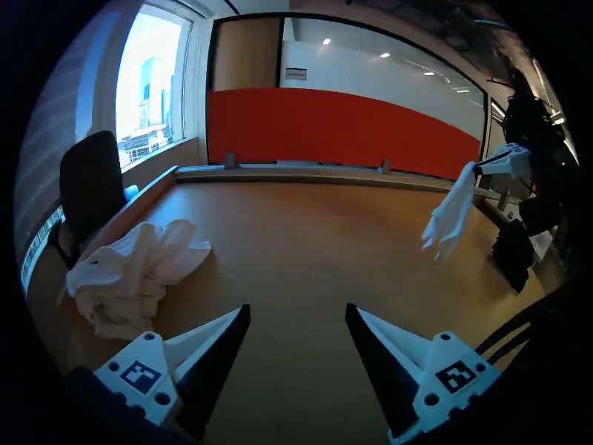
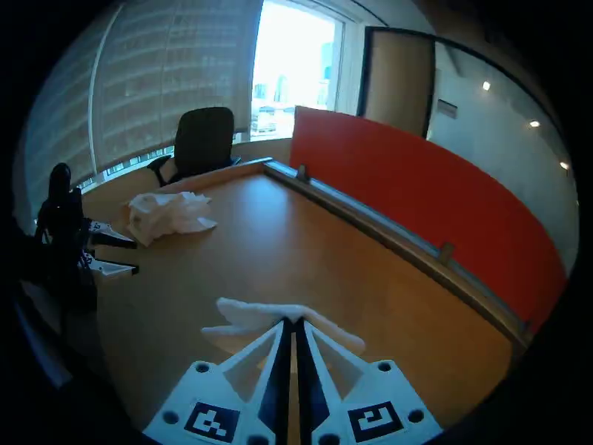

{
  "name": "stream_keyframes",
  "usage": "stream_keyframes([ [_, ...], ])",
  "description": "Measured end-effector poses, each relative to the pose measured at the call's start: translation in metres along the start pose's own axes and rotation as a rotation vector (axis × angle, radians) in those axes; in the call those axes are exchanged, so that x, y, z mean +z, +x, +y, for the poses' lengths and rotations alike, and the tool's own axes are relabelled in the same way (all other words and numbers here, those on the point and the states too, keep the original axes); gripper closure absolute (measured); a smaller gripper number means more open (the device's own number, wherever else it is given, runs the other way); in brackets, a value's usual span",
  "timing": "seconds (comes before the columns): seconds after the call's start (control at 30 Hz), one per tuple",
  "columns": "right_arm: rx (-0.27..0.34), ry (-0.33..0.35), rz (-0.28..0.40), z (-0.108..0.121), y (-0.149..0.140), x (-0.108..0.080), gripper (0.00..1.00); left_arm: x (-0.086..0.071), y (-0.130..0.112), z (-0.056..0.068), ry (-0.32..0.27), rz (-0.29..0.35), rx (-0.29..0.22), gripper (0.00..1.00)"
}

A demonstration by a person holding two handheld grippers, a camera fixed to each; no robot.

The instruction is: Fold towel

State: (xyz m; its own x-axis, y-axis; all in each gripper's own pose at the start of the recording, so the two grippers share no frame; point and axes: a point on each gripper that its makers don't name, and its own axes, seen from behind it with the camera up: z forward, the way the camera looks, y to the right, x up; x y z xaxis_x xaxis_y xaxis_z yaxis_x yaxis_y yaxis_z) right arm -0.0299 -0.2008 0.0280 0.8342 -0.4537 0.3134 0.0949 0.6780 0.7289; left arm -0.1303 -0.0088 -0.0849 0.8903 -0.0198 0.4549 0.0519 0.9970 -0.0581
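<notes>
A white towel (image 2: 256,313) is pinched at its edge by my right gripper (image 2: 293,325), whose fingers are shut on it just above the wooden table (image 2: 296,237). In the left gripper view the same towel (image 1: 448,216) hangs limp from the right gripper (image 1: 478,169) at the far right, lifted off the table (image 1: 311,237). My left gripper (image 1: 296,311) is open over the near part of the table with nothing between its fingers. It also appears at the left (image 2: 136,256). A crumpled pile of white towels (image 1: 137,271) lies left of it (image 2: 167,211).
A red partition (image 1: 333,130) with a rail runs along the table's far side (image 2: 430,200). A black office chair (image 1: 90,185) stands by the window, behind the towel pile (image 2: 201,141). Dark gear (image 1: 515,256) sits at the table's right edge.
</notes>
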Motion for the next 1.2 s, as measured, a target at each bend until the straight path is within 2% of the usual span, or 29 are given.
stream_keyframes([
  [0.53,0.052,-0.104,-0.017,0.060,-0.030,-0.055,0.95,0.005,0.005,0.007,-0.002,-0.001,0.012,0.05],
  [1.2,0.084,-0.201,-0.036,0.125,-0.057,-0.108,0.95,0.005,0.007,0.018,-0.002,-0.008,0.031,0.05],
])
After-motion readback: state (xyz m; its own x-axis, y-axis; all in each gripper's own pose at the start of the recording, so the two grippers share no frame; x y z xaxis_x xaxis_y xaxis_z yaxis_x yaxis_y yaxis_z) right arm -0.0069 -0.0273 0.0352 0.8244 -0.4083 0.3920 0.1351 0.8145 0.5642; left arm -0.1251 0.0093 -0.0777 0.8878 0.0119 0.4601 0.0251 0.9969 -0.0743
